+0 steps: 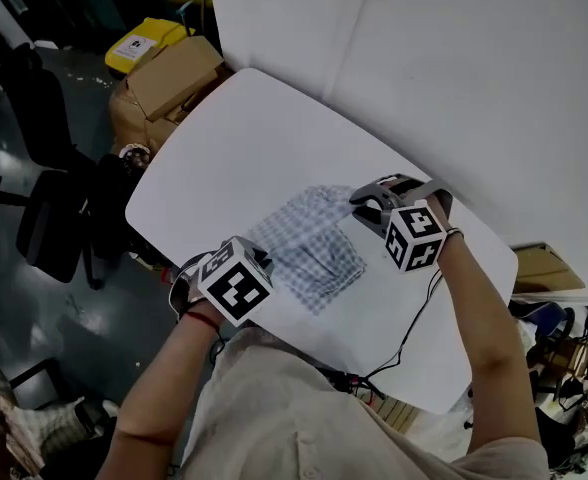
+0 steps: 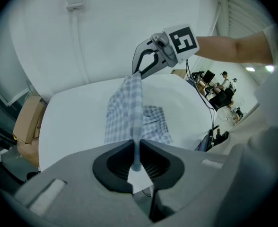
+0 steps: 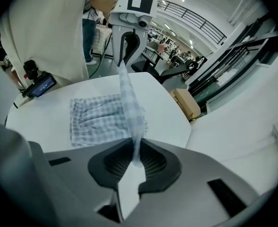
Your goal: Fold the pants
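Note:
The pants (image 1: 312, 246) are blue-and-white checked cloth lying on the white table (image 1: 234, 138). One edge of them is lifted and stretched tight between my two grippers. In the left gripper view my left gripper (image 2: 135, 151) is shut on that edge, and the strip runs up to the right gripper (image 2: 140, 71). My right gripper (image 3: 137, 151) pinches the other end of the edge, with the left gripper (image 3: 124, 56) across from it. The rest of the pants (image 3: 99, 116) stays flat on the table below. From the head view, the left gripper (image 1: 257, 260) is at the near left and the right gripper (image 1: 360, 201) at the far right.
Cardboard boxes (image 1: 169, 80) and a yellow item (image 1: 146, 38) sit on the floor past the table's far left end. A black office chair (image 1: 52, 218) stands to the left. A cable (image 1: 414, 320) trails over the table near my right arm. A white wall panel (image 1: 454, 58) rises behind.

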`<state>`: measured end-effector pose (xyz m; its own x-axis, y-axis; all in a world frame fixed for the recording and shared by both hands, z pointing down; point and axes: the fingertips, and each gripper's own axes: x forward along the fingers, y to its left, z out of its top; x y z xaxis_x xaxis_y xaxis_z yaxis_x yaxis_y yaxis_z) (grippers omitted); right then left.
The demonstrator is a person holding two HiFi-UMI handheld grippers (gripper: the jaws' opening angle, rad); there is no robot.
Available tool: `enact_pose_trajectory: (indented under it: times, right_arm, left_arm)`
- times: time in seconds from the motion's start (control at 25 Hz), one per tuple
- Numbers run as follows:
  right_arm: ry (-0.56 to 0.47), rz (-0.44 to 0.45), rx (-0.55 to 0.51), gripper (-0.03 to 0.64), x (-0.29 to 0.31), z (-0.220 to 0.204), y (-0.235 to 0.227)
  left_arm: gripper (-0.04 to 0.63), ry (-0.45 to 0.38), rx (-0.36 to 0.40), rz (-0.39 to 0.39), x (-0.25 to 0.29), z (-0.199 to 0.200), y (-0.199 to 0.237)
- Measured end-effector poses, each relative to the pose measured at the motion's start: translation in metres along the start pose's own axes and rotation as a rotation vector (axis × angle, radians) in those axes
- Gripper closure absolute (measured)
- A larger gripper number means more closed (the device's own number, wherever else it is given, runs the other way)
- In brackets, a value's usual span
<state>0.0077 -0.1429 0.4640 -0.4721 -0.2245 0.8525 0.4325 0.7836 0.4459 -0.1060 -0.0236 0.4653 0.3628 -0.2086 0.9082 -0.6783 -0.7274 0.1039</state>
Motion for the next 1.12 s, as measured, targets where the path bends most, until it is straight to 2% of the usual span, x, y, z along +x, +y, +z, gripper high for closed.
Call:
enact_pose_trajectory:
  times: [0.32, 0.56, 0.92, 1.12]
  right_arm:
    - [0.006, -0.092, -0.06, 0.56, -0.01, -0.009, 0.057]
    - [0.047, -0.08, -0.056, 0.558, 0.01, -0.035, 0.112]
    - [0.081, -0.069, -0.064, 0.558, 0.033, -0.05, 0.142]
    - [0.064, -0.058, -0.048, 0.538, 0.035, -0.052, 0.154]
  left_arm:
    - [0.552, 0.008, 0.023, 0.128, 0.019, -0.01, -0.057]
    - [0.552, 0.034, 0.046, 0.144, 0.066, -0.019, -0.098]
    - [0.552, 0.075, 0.066, 0.131, 0.114, -0.035, -0.116]
    - [0.549, 0.053, 0.073, 0.107, 0.129, -0.04, -0.126]
